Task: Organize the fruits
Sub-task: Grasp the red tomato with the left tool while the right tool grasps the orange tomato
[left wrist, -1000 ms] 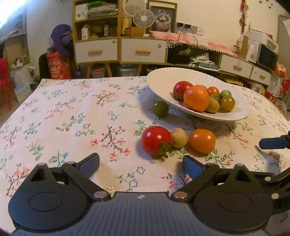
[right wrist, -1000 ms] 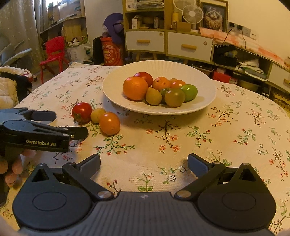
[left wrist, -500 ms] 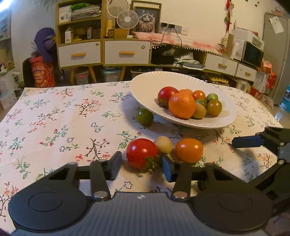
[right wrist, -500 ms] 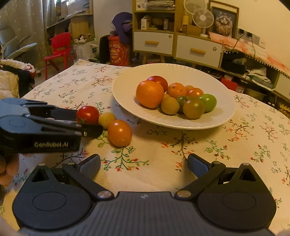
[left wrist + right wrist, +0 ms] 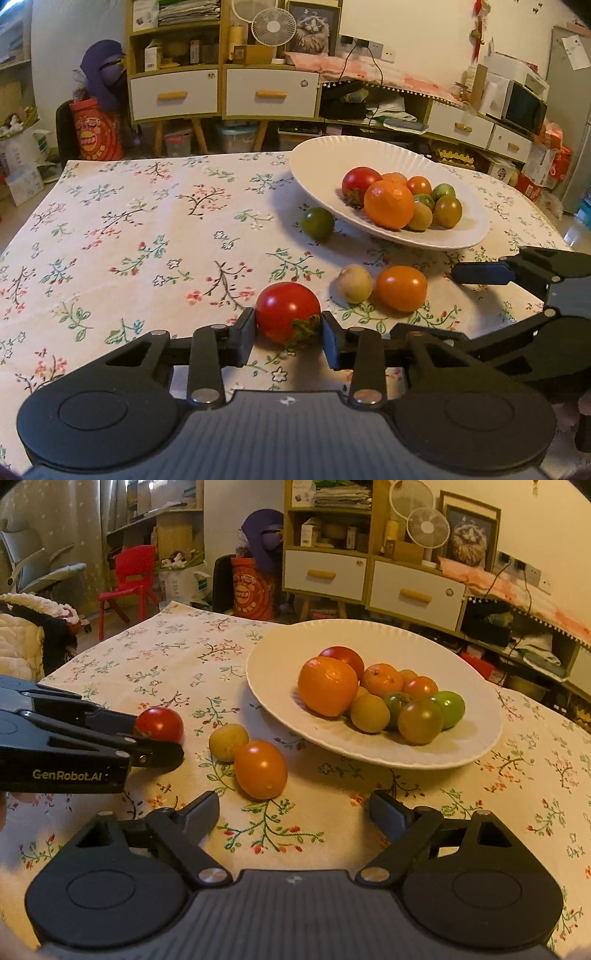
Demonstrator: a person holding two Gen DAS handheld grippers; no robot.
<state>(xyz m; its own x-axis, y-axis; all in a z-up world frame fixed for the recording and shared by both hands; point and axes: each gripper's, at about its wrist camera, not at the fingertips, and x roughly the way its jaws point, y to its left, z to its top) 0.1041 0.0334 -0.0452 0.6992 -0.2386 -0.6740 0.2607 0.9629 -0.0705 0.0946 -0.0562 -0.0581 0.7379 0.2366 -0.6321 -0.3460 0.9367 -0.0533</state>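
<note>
My left gripper (image 5: 288,328) is shut on a red tomato (image 5: 287,311), down on the flowered cloth; the tomato also shows in the right wrist view (image 5: 159,724). A small yellow fruit (image 5: 354,283) and an orange tomato (image 5: 402,283) lie just right of it. A dark green tomato (image 5: 317,222) lies by the white plate (image 5: 325,162), which holds a large orange (image 5: 388,204) and several small tomatoes. My right gripper (image 5: 293,812) is open and empty, just in front of the orange tomato (image 5: 260,770).
The table (image 5: 110,229) wears a flowered cloth. Behind it stand a drawer cabinet (image 5: 221,92) with fans and shelves, a red bag (image 5: 96,133), and a red chair (image 5: 129,579) at the left.
My left gripper moved forward and closed its fingers on the red tomato. My right gripper moved closer to the orange tomato and stayed open.
</note>
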